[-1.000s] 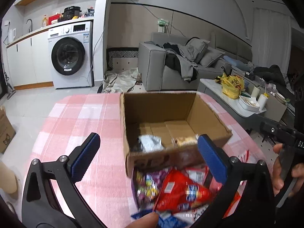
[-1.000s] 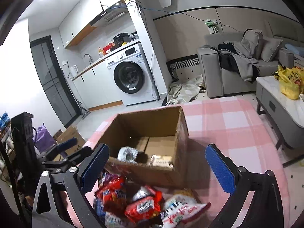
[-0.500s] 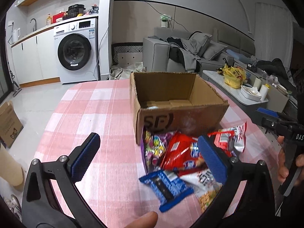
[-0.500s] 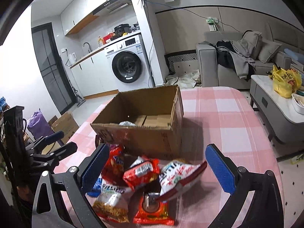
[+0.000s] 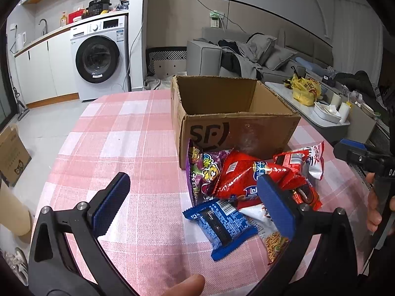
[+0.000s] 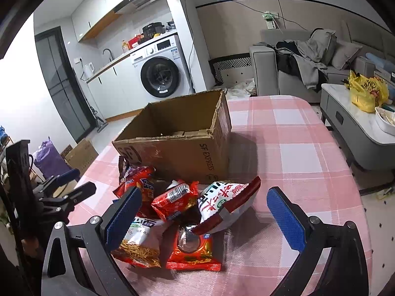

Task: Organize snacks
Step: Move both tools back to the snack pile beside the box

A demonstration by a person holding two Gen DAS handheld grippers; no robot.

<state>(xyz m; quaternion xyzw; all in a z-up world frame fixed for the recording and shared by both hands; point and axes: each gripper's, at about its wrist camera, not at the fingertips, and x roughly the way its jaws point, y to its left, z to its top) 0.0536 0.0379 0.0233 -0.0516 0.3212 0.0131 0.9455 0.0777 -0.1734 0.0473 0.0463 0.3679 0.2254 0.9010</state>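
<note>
An open cardboard box (image 5: 237,128) stands on the pink checked table (image 5: 118,133); it also shows in the right wrist view (image 6: 182,148). Several snack packs lie piled in front of it: a blue pack (image 5: 219,227), a red pack (image 5: 237,175), a purple pack (image 5: 202,172), a white-and-red bag (image 6: 222,202), a noodle-snack pack (image 6: 135,244), and a red pack (image 6: 192,251). My left gripper (image 5: 195,202) is open and empty, above the near left of the pile. My right gripper (image 6: 205,217) is open and empty, above the pile.
The table's edge curves off on the right (image 6: 350,172). A low white coffee table (image 6: 350,113) with a yellow bag (image 6: 365,91) stands to the right. A sofa (image 5: 222,56) and washing machine (image 5: 98,56) are beyond. A cardboard box (image 5: 9,153) is on the floor at left.
Both grippers have pulled back and lowered away from the box. The box's inside is now hidden, and more of the snack pile shows in front of it. Both stay open.
</note>
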